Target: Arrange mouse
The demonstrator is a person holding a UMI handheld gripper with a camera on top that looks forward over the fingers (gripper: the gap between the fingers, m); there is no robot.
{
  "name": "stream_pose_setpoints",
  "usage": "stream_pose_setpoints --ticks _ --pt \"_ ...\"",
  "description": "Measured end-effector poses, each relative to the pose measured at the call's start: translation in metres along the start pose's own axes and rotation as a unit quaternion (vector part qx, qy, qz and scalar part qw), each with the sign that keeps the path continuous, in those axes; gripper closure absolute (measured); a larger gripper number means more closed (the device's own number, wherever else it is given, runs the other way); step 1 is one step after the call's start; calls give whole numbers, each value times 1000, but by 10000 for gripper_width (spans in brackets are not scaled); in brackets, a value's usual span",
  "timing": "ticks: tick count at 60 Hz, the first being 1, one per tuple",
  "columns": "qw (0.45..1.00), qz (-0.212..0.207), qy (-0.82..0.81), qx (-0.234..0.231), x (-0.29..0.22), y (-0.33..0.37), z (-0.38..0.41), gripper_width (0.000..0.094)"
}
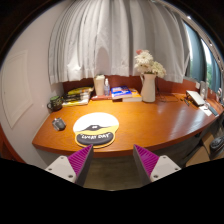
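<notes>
Wooden desk (150,122) spreads beyond the gripper (112,162), whose magenta-padded fingers (82,160) hang spread apart, grasping nothing. A round mouse pad (96,127) lies just ahead of them, a dark mouse (59,124) sitting well off to its side; a flower vase (149,85) stands farther back.

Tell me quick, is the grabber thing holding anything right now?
Gripper: open, holding nothing; its fingers hang apart just short of the round mouse pad on the wooden desk.
</notes>
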State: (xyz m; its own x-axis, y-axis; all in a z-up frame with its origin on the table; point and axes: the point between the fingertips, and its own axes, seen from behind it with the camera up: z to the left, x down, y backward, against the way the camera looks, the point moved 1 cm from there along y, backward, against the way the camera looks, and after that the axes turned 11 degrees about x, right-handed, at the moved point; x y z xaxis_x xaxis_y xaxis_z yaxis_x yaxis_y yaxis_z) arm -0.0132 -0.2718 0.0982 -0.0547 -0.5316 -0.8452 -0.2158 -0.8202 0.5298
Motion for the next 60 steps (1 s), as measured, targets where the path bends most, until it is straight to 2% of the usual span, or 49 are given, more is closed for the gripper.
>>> stream_pose_setpoints --ticks 12,23,40,50,60 --pt "996 52 45 -60 49 -14 123 139" --pt "991 69 67 -94 42 -43 217 130" --pt "987 80 101 -92 1 -130 308 129" --pt "984 109 116 -85 -8 -175 334 128" --pt "986 109 111 -62 -30 -206 341 178"
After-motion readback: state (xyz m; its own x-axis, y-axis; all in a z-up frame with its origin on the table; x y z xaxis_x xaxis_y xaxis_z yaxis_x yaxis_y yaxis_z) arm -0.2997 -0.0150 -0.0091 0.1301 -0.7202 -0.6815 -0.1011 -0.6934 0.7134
